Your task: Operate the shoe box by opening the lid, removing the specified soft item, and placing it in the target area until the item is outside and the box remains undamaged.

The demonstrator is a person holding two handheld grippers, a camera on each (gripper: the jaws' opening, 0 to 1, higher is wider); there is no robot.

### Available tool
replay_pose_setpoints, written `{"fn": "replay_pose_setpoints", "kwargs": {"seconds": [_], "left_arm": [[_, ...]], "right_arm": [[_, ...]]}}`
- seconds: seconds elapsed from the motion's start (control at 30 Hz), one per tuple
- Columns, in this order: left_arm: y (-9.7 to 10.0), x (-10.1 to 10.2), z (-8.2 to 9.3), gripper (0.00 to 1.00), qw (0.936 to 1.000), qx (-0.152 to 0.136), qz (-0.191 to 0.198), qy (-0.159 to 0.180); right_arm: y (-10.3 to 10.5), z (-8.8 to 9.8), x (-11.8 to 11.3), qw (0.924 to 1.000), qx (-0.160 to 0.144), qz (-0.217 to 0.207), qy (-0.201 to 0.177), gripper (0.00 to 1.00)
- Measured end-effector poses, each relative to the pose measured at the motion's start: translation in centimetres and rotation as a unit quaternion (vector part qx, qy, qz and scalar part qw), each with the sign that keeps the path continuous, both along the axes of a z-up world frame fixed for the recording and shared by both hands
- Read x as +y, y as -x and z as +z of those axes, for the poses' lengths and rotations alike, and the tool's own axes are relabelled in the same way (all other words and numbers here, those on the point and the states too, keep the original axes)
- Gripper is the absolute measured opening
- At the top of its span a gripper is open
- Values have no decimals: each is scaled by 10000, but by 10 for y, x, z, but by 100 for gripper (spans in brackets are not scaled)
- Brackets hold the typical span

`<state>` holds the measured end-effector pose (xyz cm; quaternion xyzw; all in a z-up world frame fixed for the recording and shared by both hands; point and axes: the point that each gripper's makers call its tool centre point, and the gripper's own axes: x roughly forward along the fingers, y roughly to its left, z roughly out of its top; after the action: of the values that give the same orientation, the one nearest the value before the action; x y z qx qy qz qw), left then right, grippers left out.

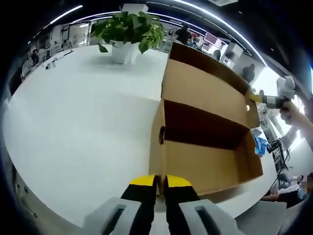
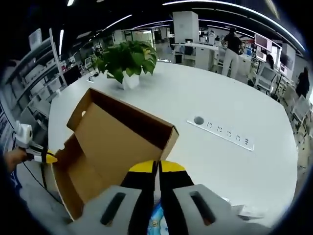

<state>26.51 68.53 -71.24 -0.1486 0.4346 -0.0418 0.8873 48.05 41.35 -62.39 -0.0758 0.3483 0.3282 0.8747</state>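
Jaws of the left gripper (image 1: 160,182) sit closed and empty just before the open brown cardboard shoe box (image 1: 205,156) on the white worktop (image 1: 83,127), its lid (image 1: 208,83) raised. Right gripper (image 2: 157,169) jaws pinch something blue-and-white (image 2: 157,220), hard to make out, above the box. A potted green plant (image 2: 128,61) stands beyond.

Large white table (image 2: 230,105), smooth top. On it: open cardboard shoe box (image 1: 205,161) near the front edge, lid flipped up; potted green plant (image 2: 128,61) in a white pot further back; a recessed power socket strip (image 2: 222,132) set into the top.
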Motion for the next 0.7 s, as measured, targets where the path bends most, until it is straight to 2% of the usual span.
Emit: {"fn": "replay_pose_setpoints", "kwargs": {"seconds": [0.4,0.63,0.7], "left_arm": [[0,0,0,5,10000,-51,-72,4],[-1,2,1,5,9999,-141,-81,29],[-1,2,1,5,9998,-144,-103,-1]], "right_arm": [[22,19,-3,9986,-467,-19,-241,0],[33,23,-10,9971,-694,-22,-319,0],[37,24,-11,9961,-839,5,-279,0]]}}
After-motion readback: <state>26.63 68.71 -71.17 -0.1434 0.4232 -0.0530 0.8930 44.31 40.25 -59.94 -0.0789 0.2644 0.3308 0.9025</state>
